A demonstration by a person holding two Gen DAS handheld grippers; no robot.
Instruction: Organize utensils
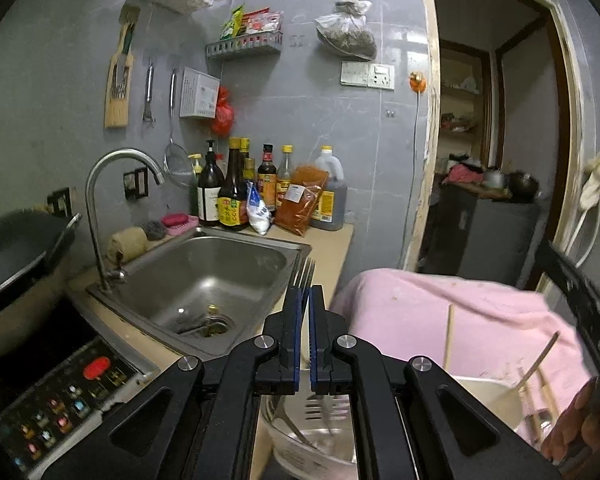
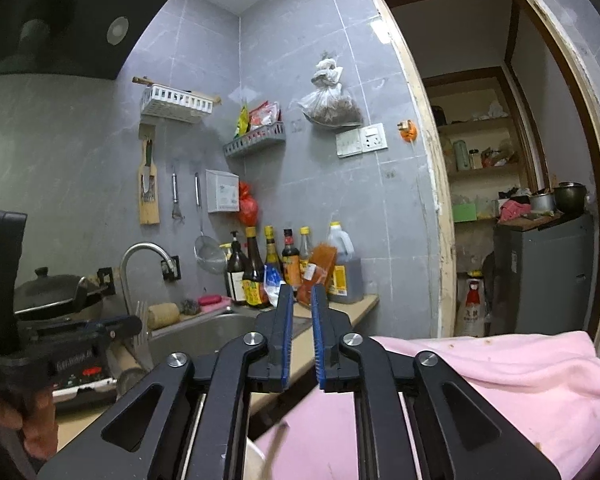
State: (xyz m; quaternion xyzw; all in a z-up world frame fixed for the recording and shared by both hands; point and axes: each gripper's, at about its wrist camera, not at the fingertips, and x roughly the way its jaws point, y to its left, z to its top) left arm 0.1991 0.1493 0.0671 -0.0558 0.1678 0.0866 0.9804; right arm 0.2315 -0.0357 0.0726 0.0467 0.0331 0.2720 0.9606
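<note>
Over the desk edge beside the sink: the person is holding two grippers side by side, the left one nearer the sink (image 1: 204, 276), the right one nearer the pink cloth (image 1: 460, 320).
Left gripper: the left gripper (image 1: 304, 300) is clenching a fork (image 1: 302, 276), with its jaws pressed together on the handle.
Fork axis: the fork is running straight along the fingers, its prongs sticking out past the tips toward the far edge of the desk (image 1: 328, 248); in the right wrist view the same fork (image 2: 142, 320) is standing almost upright next to the left gripper (image 2: 112, 326).
Right gripper: the right gripper (image 2: 300, 312) is standing slightly parted, its jaws showing a clear gap with nothing between the pads, so it is carrying nothing.
White cup: a white cup (image 1: 488, 396) is sitting low at the near right, below and to the right of the left gripper, with chopsticks (image 1: 448, 336) and other utensils leaning out of it.
Glass bowl: a glass bowl (image 1: 300, 440) is lying directly under the left gripper, with a slotted utensil resting inside.
Key relation: the fork is pointing away from the cup, so I judge the left hand will have to swing right and tip the prongs or handle down to drop it in.
Nearer hand: the right gripper seems closer to the cup, yet the left one has the fork.
</note>
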